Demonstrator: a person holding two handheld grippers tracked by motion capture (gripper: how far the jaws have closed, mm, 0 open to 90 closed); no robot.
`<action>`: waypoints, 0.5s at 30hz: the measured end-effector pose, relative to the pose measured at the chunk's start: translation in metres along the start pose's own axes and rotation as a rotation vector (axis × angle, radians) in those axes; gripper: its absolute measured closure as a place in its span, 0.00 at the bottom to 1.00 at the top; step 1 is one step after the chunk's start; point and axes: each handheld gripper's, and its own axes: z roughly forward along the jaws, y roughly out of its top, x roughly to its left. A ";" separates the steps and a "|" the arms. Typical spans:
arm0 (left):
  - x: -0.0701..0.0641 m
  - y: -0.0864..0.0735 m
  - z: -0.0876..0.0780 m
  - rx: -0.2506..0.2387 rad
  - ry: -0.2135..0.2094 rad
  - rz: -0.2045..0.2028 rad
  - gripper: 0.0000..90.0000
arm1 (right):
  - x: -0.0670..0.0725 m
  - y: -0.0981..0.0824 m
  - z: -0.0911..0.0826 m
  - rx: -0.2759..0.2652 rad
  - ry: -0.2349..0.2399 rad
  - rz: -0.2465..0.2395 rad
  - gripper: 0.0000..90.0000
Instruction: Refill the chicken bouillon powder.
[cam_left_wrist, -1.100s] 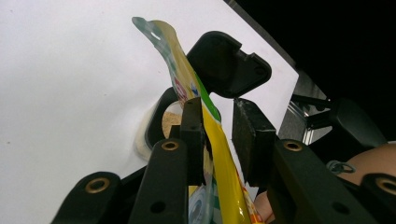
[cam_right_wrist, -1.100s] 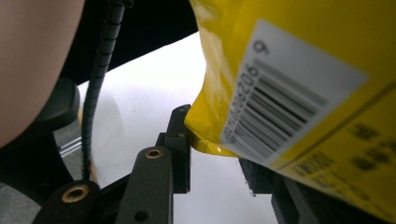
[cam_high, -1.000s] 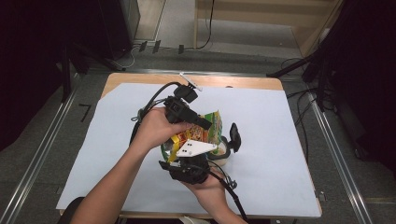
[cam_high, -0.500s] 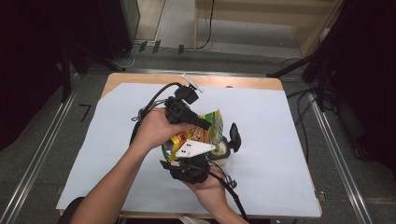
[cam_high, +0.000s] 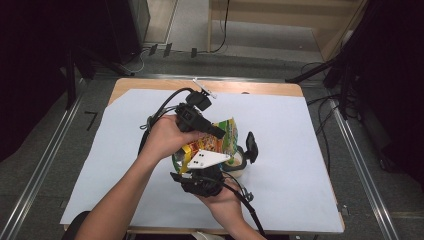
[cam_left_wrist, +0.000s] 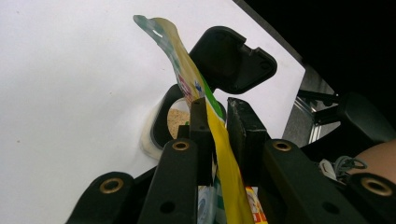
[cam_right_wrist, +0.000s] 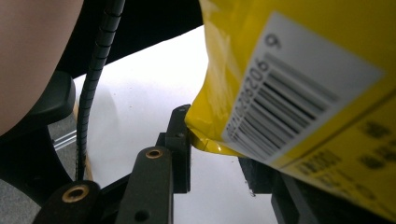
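Snack bag (cam_high: 216, 141) pinched by both grippers, open jar (cam_high: 239, 161) beside, white sheet (cam_high: 310, 140) underneath

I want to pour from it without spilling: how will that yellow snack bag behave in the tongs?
The yellow snack bag is probably floppy: its thin top edge bends above the left tongs. Its glossy film looks slippery, so it may slide. It seems light, sagging only slightly between the tongs.

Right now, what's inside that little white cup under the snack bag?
The white cup holds something tan and crumbly. The yellow bag, pinched by the left gripper, covers the rest, so how full it is stays hidden.
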 end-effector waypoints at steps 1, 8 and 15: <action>0.000 0.000 0.000 -0.002 -0.003 -0.003 0.90 | 0.000 0.000 0.000 0.000 0.001 0.003 0.77; 0.000 0.000 0.000 -0.004 0.002 -0.002 0.90 | -0.001 0.000 0.000 0.005 -0.001 -0.010 0.77; 0.002 0.000 0.000 0.003 -0.010 -0.008 0.90 | -0.001 0.000 0.000 0.009 -0.001 -0.009 0.77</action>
